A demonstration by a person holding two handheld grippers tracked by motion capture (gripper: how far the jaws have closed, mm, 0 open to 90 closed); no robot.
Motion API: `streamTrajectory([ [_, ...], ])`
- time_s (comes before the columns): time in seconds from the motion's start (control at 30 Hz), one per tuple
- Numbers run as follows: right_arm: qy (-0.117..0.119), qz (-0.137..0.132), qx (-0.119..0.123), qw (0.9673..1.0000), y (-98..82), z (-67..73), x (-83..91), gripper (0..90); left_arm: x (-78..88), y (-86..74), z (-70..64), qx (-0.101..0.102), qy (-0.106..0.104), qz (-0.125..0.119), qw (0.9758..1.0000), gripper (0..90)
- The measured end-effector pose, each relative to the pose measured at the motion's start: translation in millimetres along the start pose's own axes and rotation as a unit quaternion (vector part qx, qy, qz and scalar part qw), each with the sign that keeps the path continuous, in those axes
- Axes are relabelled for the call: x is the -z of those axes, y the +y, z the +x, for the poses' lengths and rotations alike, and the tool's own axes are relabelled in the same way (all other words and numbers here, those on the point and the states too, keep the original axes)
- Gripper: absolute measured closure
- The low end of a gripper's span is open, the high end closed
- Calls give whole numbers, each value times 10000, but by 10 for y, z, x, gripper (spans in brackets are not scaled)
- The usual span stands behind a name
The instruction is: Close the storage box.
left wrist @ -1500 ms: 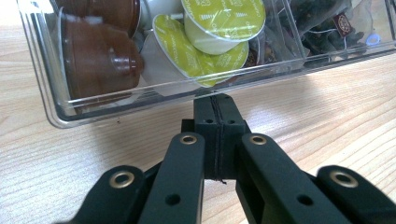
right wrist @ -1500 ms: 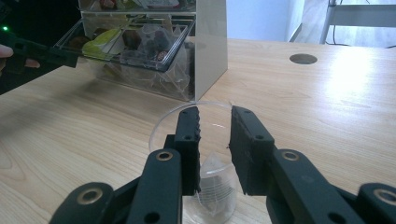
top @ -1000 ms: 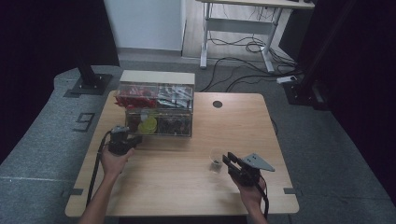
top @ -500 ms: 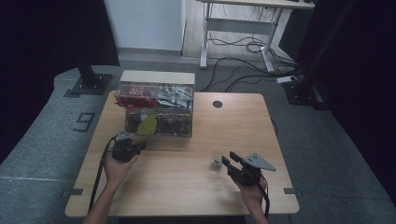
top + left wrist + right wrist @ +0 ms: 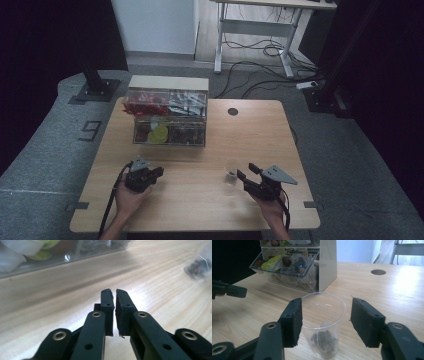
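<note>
1. The right tongs [image 5: 325, 315] stand wide open, one jaw on each side of a clear plastic cup [image 5: 323, 325]; the left jaw is at the cup's rim, the right jaw apart from it.
2. The cup stands upright on the wooden surface [image 5: 200, 200] with a small packet of dark bits at its bottom.
3. The left tongs [image 5: 114, 300] are nearly closed, only a slit between the jaws, and empty, low over the surface.
4. A clear compartmented box [image 5: 169, 117] of snacks sits farther back.

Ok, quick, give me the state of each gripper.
Left gripper: closed, holding nothing.
Right gripper: open, jaws either side of the clear cup, not clamped on it.
</note>
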State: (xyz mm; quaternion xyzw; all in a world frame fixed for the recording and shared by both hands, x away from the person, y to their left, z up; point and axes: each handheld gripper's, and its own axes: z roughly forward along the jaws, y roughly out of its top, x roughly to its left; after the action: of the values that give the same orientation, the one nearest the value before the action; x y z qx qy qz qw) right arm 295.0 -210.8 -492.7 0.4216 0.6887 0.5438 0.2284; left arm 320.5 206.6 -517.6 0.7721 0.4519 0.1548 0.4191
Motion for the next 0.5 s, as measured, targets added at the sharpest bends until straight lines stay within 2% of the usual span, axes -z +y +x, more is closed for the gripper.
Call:
streamTrajectory([
  [0.1, 79, -53, 43, 9999, -36, -5, 16, 398, 28, -77, -37, -2, 74, -89, 9999, 740],
  [0.23, 146, -60, 69, 9999, -98, -31, 50, 379, 54, -169, -75, 17, 49, -177, 9998, 660],
  [0.33, 185, -68, 131, 9997, -151, -48, 105, 354, 64, -204, -112, -92, 73, -163, 9998, 585],
  [0.5, 272, -137, 120, 9995, -239, -103, 238, 328, 76, -262, -164, -131, 53, -94, 9999, 510],
])
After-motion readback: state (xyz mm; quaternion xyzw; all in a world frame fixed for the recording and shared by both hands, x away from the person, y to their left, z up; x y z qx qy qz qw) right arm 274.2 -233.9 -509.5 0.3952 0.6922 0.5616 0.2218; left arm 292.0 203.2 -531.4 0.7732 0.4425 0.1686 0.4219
